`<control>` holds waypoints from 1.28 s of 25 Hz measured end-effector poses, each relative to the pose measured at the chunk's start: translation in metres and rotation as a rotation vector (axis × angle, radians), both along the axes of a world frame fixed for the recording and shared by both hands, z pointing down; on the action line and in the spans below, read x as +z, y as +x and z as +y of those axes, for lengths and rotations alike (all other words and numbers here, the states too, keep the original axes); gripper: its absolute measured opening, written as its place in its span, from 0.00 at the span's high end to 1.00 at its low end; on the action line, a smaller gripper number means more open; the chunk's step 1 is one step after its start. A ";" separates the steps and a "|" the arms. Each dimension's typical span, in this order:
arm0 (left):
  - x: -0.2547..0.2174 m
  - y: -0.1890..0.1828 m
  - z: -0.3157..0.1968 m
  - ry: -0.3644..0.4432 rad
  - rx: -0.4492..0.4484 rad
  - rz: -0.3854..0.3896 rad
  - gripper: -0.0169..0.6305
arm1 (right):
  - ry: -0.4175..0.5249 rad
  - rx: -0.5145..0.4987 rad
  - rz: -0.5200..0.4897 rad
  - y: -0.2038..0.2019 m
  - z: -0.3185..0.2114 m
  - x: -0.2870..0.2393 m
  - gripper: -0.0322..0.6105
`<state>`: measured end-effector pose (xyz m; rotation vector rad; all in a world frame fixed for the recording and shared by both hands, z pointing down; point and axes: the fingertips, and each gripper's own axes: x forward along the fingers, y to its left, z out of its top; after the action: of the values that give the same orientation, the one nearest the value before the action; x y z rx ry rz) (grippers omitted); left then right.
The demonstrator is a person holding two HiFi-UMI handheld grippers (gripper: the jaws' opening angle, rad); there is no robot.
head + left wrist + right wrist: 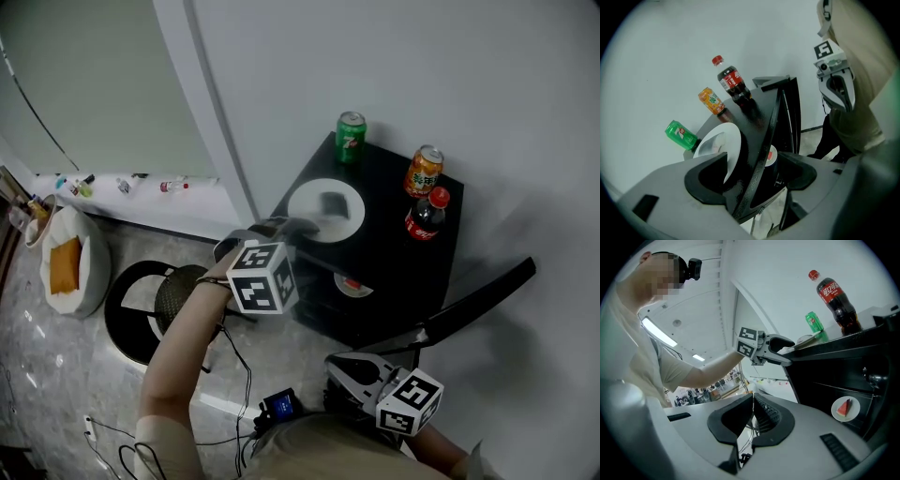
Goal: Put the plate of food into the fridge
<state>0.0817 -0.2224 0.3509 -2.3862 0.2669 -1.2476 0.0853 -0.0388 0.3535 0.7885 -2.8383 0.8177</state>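
Note:
A white plate (323, 211) with a pale greyish item on it lies on top of the black mini fridge (394, 234). The fridge's door (478, 295) is swung open to the right. Inside on a shelf sits a small plate with a red watermelon slice (353, 284) (845, 408) (771, 157). My left gripper (305, 228) (754, 161) (785, 350) is open at the fridge's front top edge, which runs between its jaws, with the white plate's (719, 143) rim by one jaw. My right gripper (333, 361) (752, 401) is shut and empty, low in front of the fridge.
A green can (351, 136), an orange can (424, 171) and a cola bottle (427, 216) stand at the back of the fridge top. A round black stool (150, 300) and a white cushion (66, 267) are on the floor to the left. Cables (234, 375) trail below.

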 end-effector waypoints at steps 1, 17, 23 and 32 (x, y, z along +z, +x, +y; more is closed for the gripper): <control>-0.001 0.001 0.003 -0.019 -0.001 0.018 0.45 | -0.001 0.000 -0.001 0.000 0.000 0.000 0.92; 0.008 -0.013 -0.002 0.168 -0.016 -0.067 0.46 | 0.011 -0.024 0.001 -0.008 -0.003 -0.004 0.92; 0.004 -0.010 0.013 0.126 -0.008 0.011 0.47 | 0.003 -0.016 -0.011 -0.008 -0.010 -0.005 0.92; -0.050 -0.037 -0.001 -0.002 -0.257 0.507 0.47 | 0.001 -0.010 -0.017 -0.011 -0.019 -0.007 0.92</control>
<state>0.0448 -0.2238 0.3007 -2.7002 0.7430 -0.7115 0.0739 -0.0573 0.3467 0.7710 -2.8556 0.8251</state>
